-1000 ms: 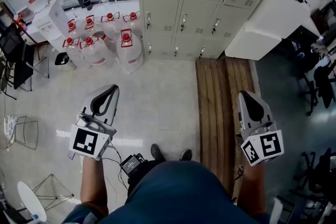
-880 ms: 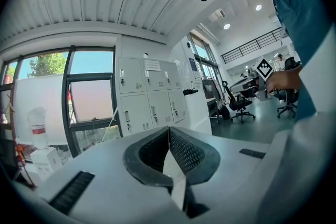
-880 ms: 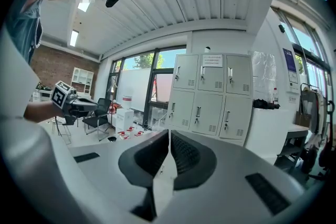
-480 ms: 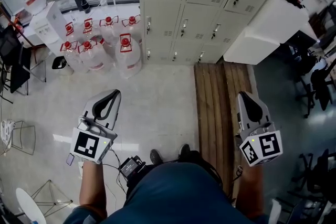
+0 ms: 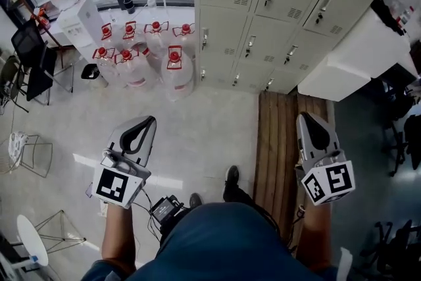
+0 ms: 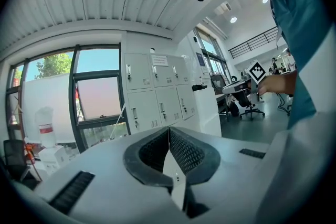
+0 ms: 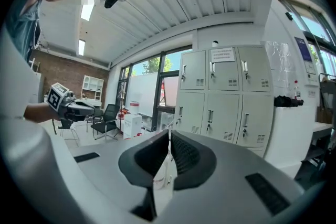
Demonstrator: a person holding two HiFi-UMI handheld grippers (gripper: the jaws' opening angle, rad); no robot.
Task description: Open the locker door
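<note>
A bank of beige lockers (image 5: pixel 283 3) with closed doors and small handles stands against the far wall; it also shows in the left gripper view as lockers (image 6: pixel 152 89) and in the right gripper view as lockers (image 7: pixel 223 97). My left gripper (image 5: pixel 146 122) is held low over the pale floor, jaws shut and empty. Over the wooden strip, my right gripper (image 5: pixel 310 119) is also shut with nothing in it. Both point toward the lockers and are well short of them.
Several water jugs with red caps (image 5: pixel 148 52) stand left of the lockers. A white cabinet (image 5: pixel 352 56) sits to their right. A wooden floor strip (image 5: pixel 276 141) runs toward the lockers. Chairs (image 5: pixel 33 62) and a stool (image 5: pixel 29 154) stand at the left.
The view has shifted: lockers and jugs sit further right and lower in the head view, so I have come closer. One foot has stepped forward. Both grippers stay shut.
</note>
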